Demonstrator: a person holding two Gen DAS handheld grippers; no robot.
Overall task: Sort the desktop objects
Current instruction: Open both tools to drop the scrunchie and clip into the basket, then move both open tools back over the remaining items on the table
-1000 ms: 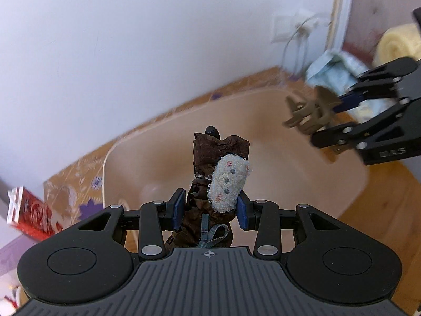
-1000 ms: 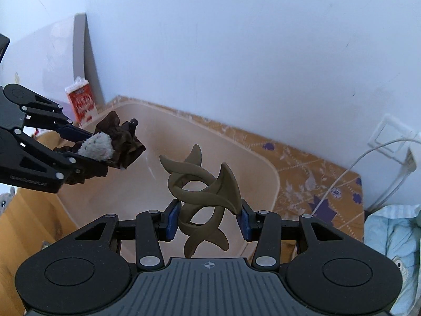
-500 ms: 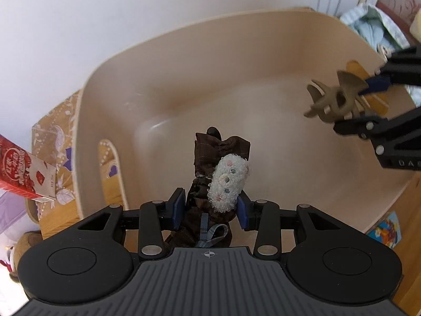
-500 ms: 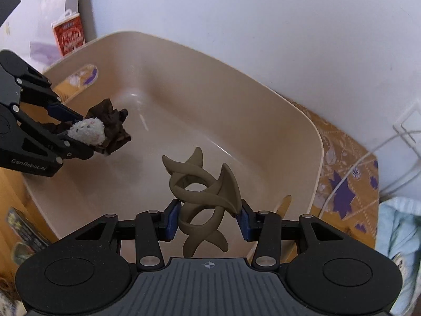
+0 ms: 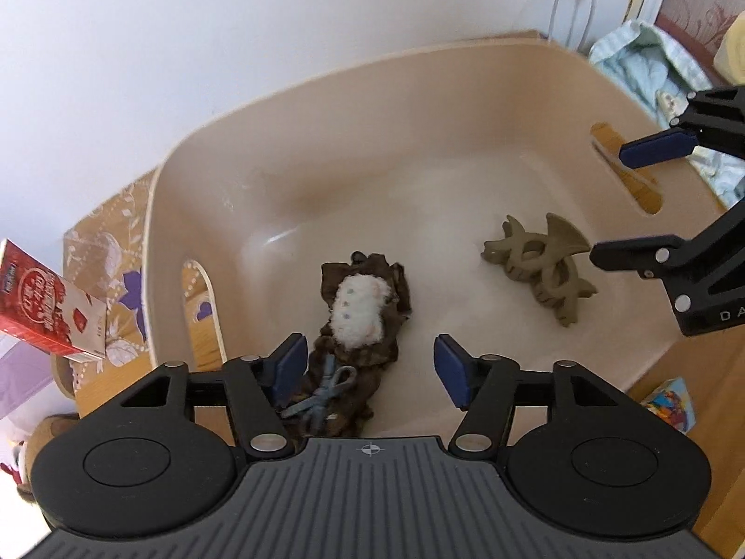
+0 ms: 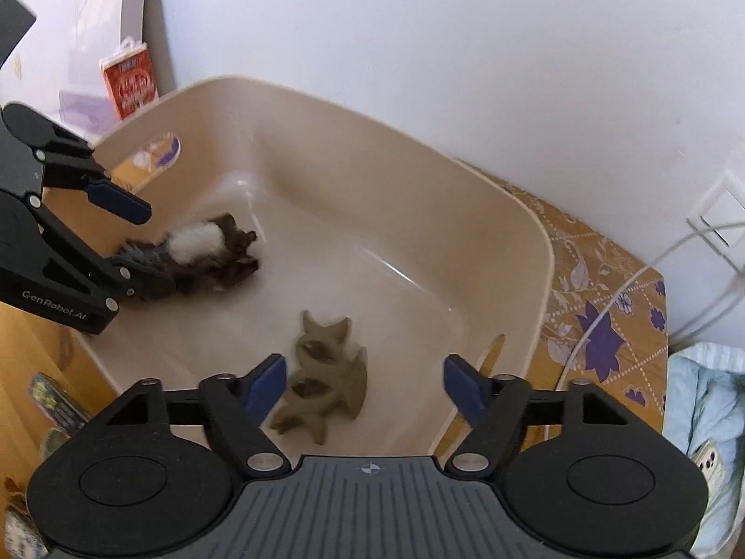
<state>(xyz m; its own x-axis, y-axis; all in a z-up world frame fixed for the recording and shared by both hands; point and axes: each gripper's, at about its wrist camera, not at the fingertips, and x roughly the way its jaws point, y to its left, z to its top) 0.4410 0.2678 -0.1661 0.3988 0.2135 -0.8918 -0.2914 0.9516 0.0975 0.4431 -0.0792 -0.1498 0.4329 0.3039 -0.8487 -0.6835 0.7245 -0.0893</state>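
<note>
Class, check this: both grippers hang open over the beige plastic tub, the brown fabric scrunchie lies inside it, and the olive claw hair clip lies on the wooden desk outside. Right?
Not quite. The olive claw hair clip lies inside the beige plastic tub, near the brown fabric scrunchie, as the left wrist view shows. The rest holds.

Left tongs (image 5: 370,368) spread wide, nothing between the blue pads (image 5: 289,363). Right tongs (image 6: 365,386) same: spread wide, gripping nothing. Both angled downward, left one on the left, right one on the right, tips facing inward.

Left gripper's fingers (image 5: 289,363) hide the brown fabric item's (image 5: 361,326) near end. Right gripper (image 5: 670,200) body cut off at frame edge. Olive hair claw (image 6: 321,377) motion-blurred in right wrist view. Red carton (image 5: 42,312) print illegible.
</note>
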